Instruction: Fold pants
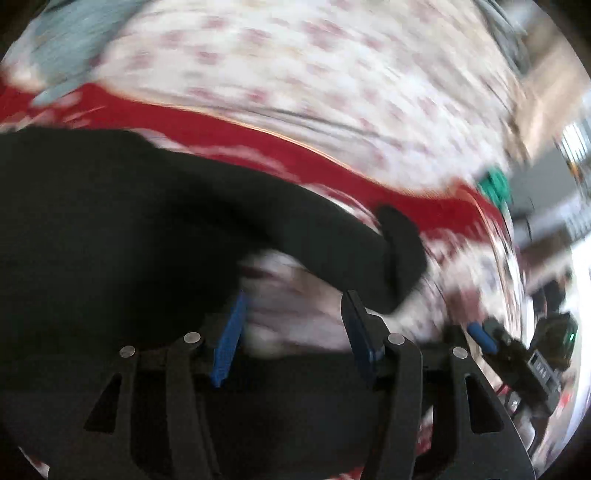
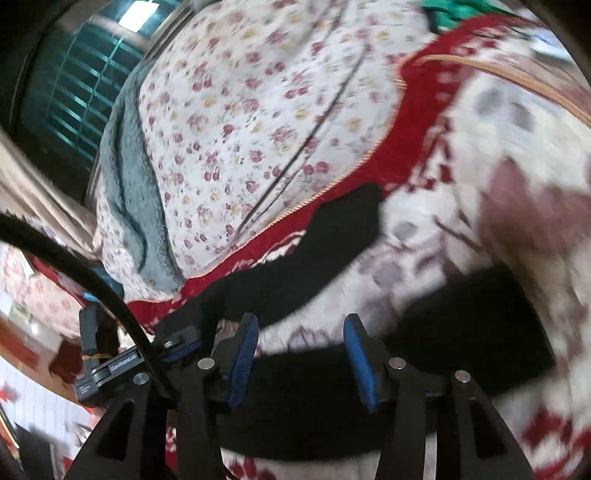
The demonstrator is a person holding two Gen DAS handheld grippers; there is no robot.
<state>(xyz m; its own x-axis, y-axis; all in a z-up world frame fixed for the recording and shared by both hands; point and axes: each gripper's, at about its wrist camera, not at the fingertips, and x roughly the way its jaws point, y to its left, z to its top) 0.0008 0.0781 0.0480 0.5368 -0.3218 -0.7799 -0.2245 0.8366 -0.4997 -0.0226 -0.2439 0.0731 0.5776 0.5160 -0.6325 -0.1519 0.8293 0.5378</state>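
The black pants [image 1: 110, 221] lie crumpled on a red and white patterned blanket [image 1: 424, 206], and this left wrist view is smeared by motion. My left gripper [image 1: 295, 297] hovers just above them, open, with only blanket showing between its blue pads [image 1: 229, 339]. In the right wrist view one pant leg [image 2: 325, 251] runs diagonally away, and more black cloth [image 2: 472, 317] lies to the right and under the fingers. My right gripper [image 2: 301, 318] is open over that cloth and its pads press on nothing. The other gripper [image 2: 177, 345] shows at the lower left.
Beyond the blanket's red border [image 2: 406, 147] lies a white floral sheet [image 2: 240, 129] with a grey-blue fleece [image 2: 125, 192] at its left edge. Something green [image 2: 454, 11] sits at the far end. A barred window [image 2: 74, 92] and a black cable [image 2: 74, 266] are at the left.
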